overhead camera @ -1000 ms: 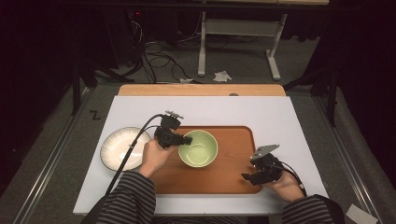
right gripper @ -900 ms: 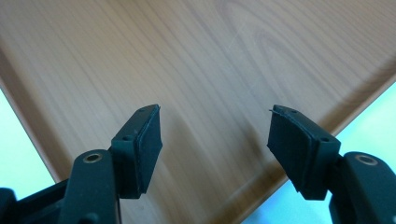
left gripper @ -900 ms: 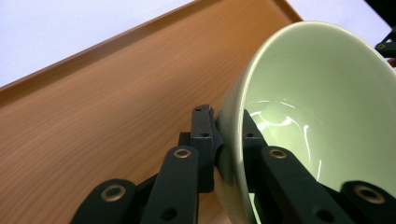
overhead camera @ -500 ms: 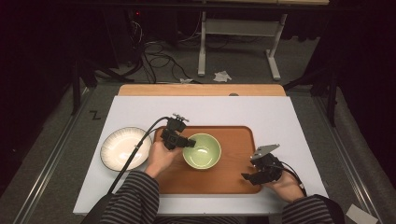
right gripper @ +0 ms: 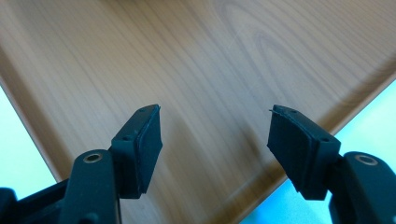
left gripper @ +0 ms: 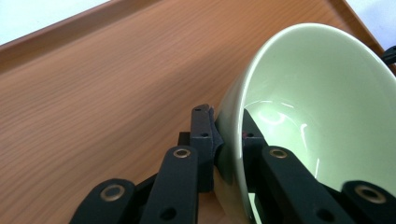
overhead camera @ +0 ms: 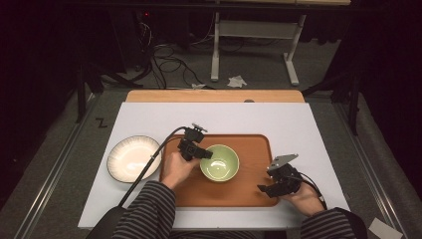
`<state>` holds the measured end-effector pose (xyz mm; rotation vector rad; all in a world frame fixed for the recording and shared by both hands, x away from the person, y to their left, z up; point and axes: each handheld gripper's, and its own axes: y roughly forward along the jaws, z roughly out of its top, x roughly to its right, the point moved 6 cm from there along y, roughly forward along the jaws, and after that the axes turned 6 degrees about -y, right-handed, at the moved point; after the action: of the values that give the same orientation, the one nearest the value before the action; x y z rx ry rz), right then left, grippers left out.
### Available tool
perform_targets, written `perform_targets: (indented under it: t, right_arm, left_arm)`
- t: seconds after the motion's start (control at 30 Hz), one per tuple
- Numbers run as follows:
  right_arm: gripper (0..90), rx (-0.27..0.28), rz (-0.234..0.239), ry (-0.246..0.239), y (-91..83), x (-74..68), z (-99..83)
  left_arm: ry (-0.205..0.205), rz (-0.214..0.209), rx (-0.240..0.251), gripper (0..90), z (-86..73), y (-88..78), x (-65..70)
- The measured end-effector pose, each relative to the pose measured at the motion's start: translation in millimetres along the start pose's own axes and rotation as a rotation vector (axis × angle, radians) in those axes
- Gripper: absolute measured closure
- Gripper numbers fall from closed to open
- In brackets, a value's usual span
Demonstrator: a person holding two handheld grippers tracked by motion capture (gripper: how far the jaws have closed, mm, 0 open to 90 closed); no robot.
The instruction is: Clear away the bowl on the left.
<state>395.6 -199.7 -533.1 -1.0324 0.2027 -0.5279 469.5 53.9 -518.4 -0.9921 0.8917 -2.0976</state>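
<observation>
A pale green bowl [overhead camera: 221, 163] sits on the wooden tray [overhead camera: 249, 191] in the middle of the white table. My left gripper [overhead camera: 203, 154] is shut on the bowl's left rim. In the left gripper view one jaw lies outside the green bowl [left gripper: 322, 107] and one inside, both pressing the wall, with the left gripper [left gripper: 229, 140] low over the tray [left gripper: 93, 93]. My right gripper [overhead camera: 263, 188] hovers over the tray's front right corner, open. The right gripper [right gripper: 215, 135] has nothing between its jaws, just the tray's wood [right gripper: 210, 60].
A white ribbed plate [overhead camera: 133, 158] lies on the table left of the tray. A wooden board [overhead camera: 214, 96] runs along the table's far edge. Cables trail from both grippers toward the person. Bare white table [overhead camera: 298, 124] lies behind and right of the tray.
My left gripper has carried the green bowl to the right along the tray, away from the white plate. The right gripper has stayed over the tray's front right corner.
</observation>
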Motion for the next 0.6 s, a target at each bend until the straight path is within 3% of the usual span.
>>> perform_targets:
  t: [0.47,0.53,0.6]
  right_arm:
    - [36.5,-0.001,0.003,-0.002,0.4,0.2,-0.1]
    - [36.5,-0.001,0.003,-0.005,1.1,0.5,0.0]
    - [36.5,0.001,0.004,-0.006,1.2,0.2,0.2]
  left_arm:
    - [-0.029,-0.011,0.012,81.8,4.1,7.3,-3.4]
    - [-0.010,-0.015,0.023,82.0,4.8,11.1,-5.2]
    - [-0.026,-0.001,0.014,82.0,2.8,11.5,-4.2]
